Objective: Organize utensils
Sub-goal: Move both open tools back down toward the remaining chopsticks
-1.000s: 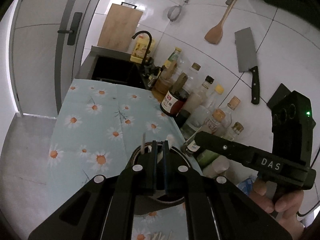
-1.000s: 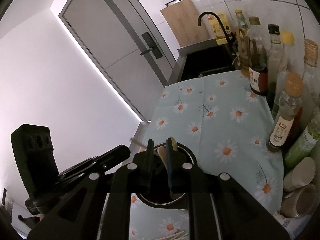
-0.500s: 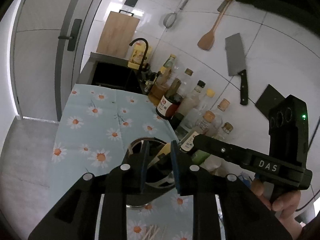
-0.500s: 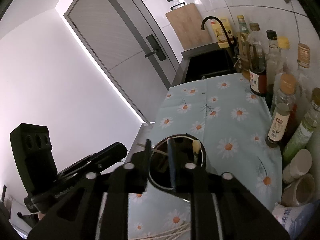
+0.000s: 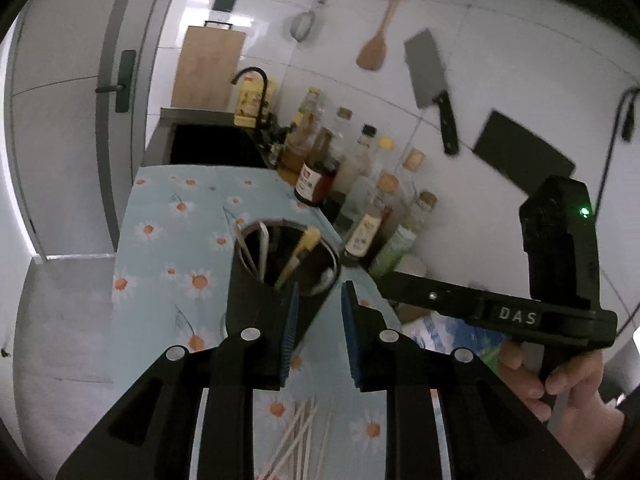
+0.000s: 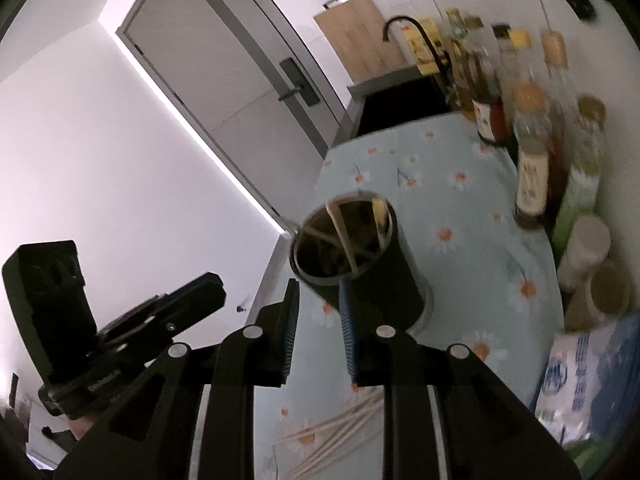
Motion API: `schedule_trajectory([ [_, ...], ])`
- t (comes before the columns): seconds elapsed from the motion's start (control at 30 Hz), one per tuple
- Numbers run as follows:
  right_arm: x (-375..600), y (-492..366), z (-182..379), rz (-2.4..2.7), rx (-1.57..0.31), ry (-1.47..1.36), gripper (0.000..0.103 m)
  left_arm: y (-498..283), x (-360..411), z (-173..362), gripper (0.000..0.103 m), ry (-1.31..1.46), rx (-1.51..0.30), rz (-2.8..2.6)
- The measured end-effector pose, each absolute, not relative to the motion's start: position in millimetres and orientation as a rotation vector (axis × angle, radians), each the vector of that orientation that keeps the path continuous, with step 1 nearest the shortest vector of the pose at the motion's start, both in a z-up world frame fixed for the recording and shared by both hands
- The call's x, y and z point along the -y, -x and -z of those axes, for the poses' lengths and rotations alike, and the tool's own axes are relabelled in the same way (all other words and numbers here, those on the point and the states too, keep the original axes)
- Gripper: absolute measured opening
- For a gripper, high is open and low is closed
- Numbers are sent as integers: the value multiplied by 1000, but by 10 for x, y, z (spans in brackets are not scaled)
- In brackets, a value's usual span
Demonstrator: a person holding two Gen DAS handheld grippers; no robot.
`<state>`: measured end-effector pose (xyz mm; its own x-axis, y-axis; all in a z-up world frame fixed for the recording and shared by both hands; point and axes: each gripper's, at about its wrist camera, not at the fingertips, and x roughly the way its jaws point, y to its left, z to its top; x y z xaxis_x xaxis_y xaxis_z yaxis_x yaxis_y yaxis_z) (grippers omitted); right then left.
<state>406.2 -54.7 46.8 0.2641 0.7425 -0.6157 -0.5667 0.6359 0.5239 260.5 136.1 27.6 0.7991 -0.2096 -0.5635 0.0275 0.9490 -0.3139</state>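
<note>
1. Both the left tongs (image 5: pixel 317 332) and the right tongs (image 6: pixel 318 332) are seen parted by a moderate gap, with nothing held.
2. The black cylindrical utensil holder (image 5: pixel 280 280) is found at 12 o'clock of both tongs on the daisy-patterned cloth surface (image 5: pixel 160 264), with several sticks and a yellow-handled utensil (image 5: pixel 300 252) already inside.
3. The loose pale wooden chopsticks (image 6: pixel 340 432) lie at 6 o'clock of the holder; they are probably best gripped mid-length and lowered upright.
4. "DAS" is read on the right tongs' body.
</note>
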Motion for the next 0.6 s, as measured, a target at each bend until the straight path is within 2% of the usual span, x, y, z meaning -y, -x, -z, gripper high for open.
schedule_trajectory([
  [0.6, 907, -3607, 362, -786, -1124, -341, 22, -2397, -1291, 509, 21, 186, -897, 181],
])
